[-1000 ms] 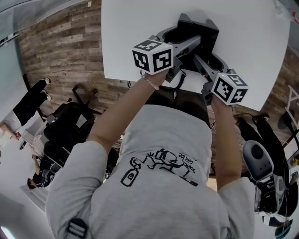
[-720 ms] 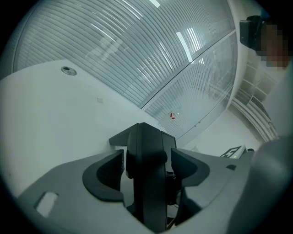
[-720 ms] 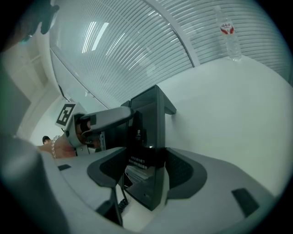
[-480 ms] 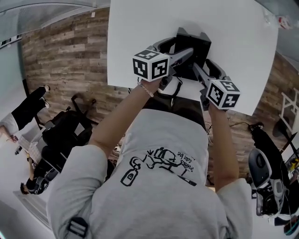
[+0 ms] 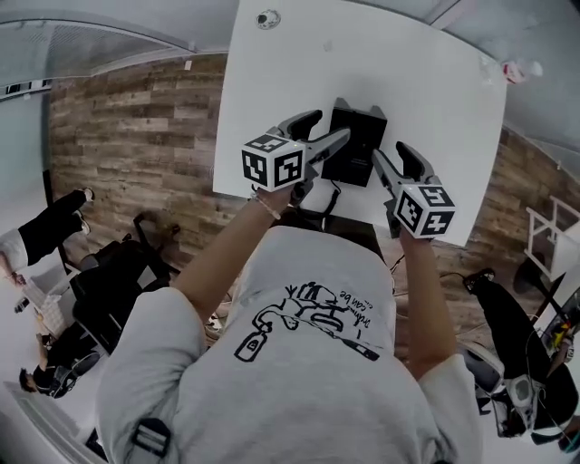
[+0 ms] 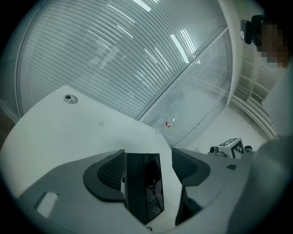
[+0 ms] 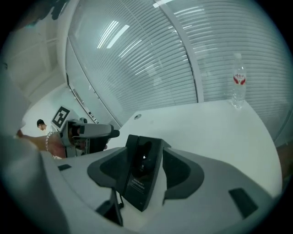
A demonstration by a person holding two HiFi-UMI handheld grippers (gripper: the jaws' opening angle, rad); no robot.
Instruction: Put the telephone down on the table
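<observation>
The black telephone [image 5: 355, 145] stands on the white table [image 5: 435, 100] near its front edge, with its cord hanging over that edge. My left gripper [image 5: 328, 127] hovers at its left side. Its jaws have just been opening and stand wide, with nothing pressed between them. In the left gripper view the telephone [image 6: 144, 189] shows below and beyond the left gripper [image 6: 148, 151]. My right gripper [image 5: 391, 152] is at the phone's right side, jaws spread. In the right gripper view the telephone [image 7: 142, 176] lies past the right gripper [image 7: 146, 150], which does not grip it.
A water bottle [image 7: 237, 87] stands at the table's far right corner [image 5: 517, 70]. A small round fitting [image 5: 265, 18] sits at the far left of the tabletop. Chairs, bags and a person [image 5: 41, 227] are on the wooden floor to the left.
Both grippers have lifted up and back from the telephone, which stays on the table. The head view has pulled away, so more of the tabletop shows.
</observation>
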